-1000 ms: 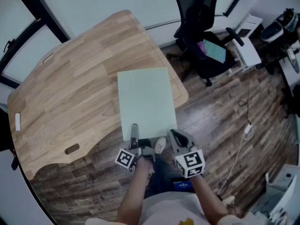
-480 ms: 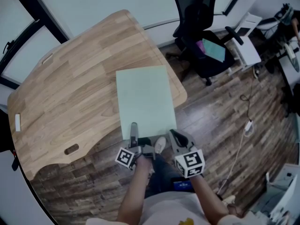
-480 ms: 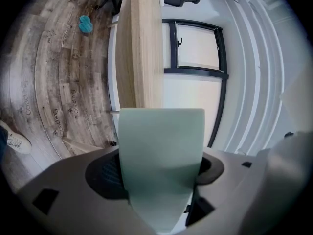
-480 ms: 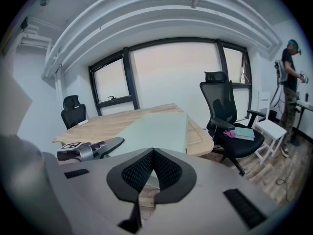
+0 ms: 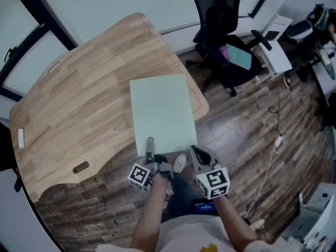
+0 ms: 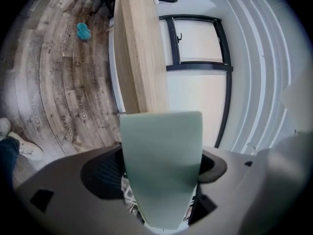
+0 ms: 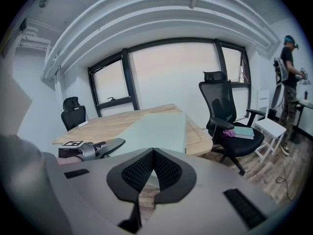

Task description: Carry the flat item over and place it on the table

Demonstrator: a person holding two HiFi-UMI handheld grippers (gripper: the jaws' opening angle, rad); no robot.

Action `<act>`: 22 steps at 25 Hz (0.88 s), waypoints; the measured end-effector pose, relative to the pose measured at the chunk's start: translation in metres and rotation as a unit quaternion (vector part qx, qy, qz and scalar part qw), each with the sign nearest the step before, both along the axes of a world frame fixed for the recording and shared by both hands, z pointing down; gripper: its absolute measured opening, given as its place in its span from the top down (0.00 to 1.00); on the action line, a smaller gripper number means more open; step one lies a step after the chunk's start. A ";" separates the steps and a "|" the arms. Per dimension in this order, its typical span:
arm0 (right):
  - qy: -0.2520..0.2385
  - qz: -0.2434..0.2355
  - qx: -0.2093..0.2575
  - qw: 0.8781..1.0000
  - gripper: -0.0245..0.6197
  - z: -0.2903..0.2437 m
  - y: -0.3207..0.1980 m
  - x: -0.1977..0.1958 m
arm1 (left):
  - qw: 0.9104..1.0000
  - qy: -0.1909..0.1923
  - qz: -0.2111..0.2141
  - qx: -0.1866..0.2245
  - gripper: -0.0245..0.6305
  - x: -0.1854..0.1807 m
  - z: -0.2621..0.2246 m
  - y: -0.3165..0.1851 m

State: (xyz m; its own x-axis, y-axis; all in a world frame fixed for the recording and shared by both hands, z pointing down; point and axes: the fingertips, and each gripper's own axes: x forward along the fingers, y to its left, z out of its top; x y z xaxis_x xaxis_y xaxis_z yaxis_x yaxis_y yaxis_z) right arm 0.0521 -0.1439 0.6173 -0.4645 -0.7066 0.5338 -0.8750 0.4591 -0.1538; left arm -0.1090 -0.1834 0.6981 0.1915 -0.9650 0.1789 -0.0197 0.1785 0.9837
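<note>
Soft, even daylight comes through the large windows, which wash out to pale pink-white in the right gripper view and near-white in the left gripper view. The head view is moderately bright but slightly soft, with a faint shadow on the floor along the near edge of the table. All 3 pictures bend strongly toward their edges, and both gripper views darken to black corners. The bodies of the left gripper and right gripper are close and blurred, and the pale sheet loses focus nearest the lens.
</note>
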 end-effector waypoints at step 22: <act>-0.008 0.007 0.019 1.000 0.96 -0.021 0.002 0.002 | 0.990 -0.102 0.048 -0.087 0.30 -0.008 0.011 0.008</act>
